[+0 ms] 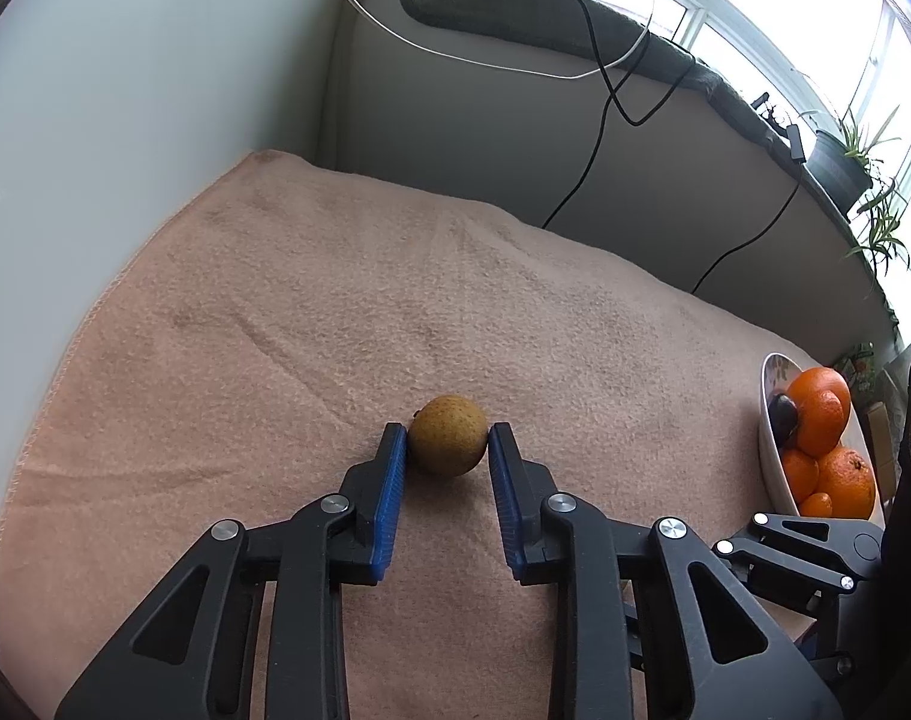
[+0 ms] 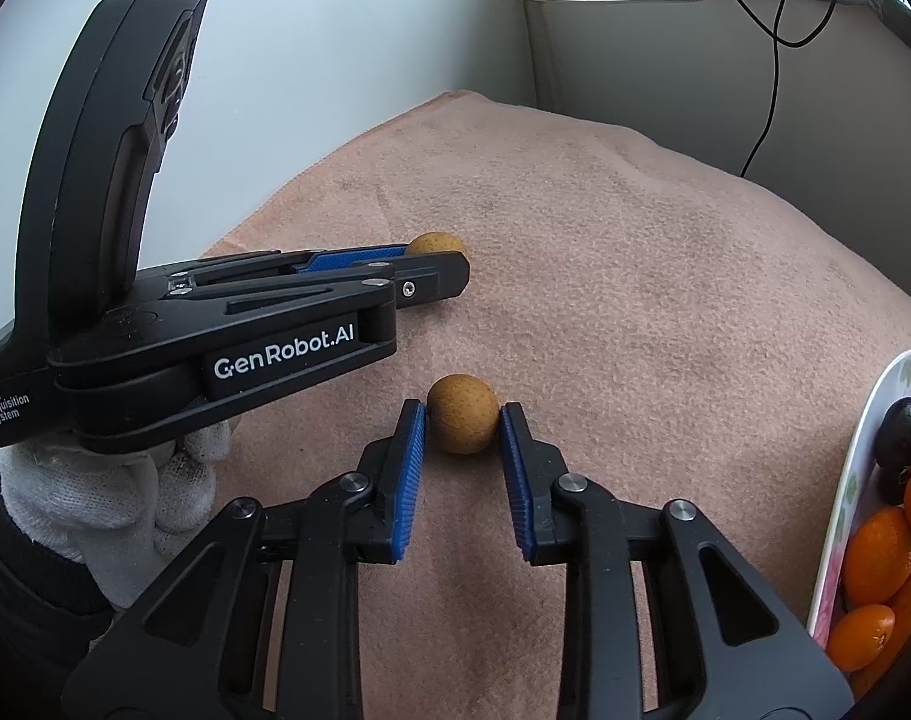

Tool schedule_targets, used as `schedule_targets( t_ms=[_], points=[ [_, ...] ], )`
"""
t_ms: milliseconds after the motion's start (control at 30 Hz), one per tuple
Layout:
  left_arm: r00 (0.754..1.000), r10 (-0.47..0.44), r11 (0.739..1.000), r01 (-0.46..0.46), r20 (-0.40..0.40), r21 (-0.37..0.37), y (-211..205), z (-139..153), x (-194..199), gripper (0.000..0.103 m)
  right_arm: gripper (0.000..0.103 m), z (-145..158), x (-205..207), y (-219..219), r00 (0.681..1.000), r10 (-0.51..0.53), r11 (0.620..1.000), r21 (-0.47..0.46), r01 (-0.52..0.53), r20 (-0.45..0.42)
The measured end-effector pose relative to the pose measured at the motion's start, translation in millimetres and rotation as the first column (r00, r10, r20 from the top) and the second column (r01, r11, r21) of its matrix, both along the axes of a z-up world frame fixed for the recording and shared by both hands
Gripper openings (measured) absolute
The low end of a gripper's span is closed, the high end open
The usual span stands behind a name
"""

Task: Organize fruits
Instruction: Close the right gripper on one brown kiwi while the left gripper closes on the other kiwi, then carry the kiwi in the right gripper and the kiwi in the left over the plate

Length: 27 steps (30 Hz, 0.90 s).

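Two small brown round fruits lie well apart on a pink towel (image 1: 275, 312) covering the tabletop. The left gripper (image 1: 447, 441) pinches one brown fruit (image 1: 448, 443) between its blue fingers (image 1: 390, 483), both pads touching it. The right gripper (image 2: 462, 420) pinches the other brown fruit (image 2: 462, 414) likewise. A white bowl (image 2: 857, 480) at the right edge holds oranges (image 2: 878, 546) and a dark fruit (image 2: 904, 429). A white-gloved hand (image 2: 113, 498) carries the left gripper.
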<state>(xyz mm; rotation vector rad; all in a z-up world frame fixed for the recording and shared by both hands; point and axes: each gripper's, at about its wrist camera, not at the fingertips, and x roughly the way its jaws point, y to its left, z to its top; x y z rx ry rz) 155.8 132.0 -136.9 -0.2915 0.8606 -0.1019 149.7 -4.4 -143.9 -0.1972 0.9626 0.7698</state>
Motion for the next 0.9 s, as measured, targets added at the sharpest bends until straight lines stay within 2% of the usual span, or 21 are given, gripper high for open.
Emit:
schedule_targets(
  t_ms=[433,900],
  points=[
    [1.0,0.009,1.0,-0.009,0.016,-0.003,1.3,3.0,-3.7,0.026,0.026,4.6,-4.1,-6.0,1.0,0.0,1.0,0.007,0.0,0.015],
    [0.998,0.016,1.0,-0.016,0.063,0.0,-3.8,24.2,-26.7,0.026,0.026,31.7,-23.0,-30.7,0.998,-0.013,0.999,0.053,0.01,0.058]
  ],
)
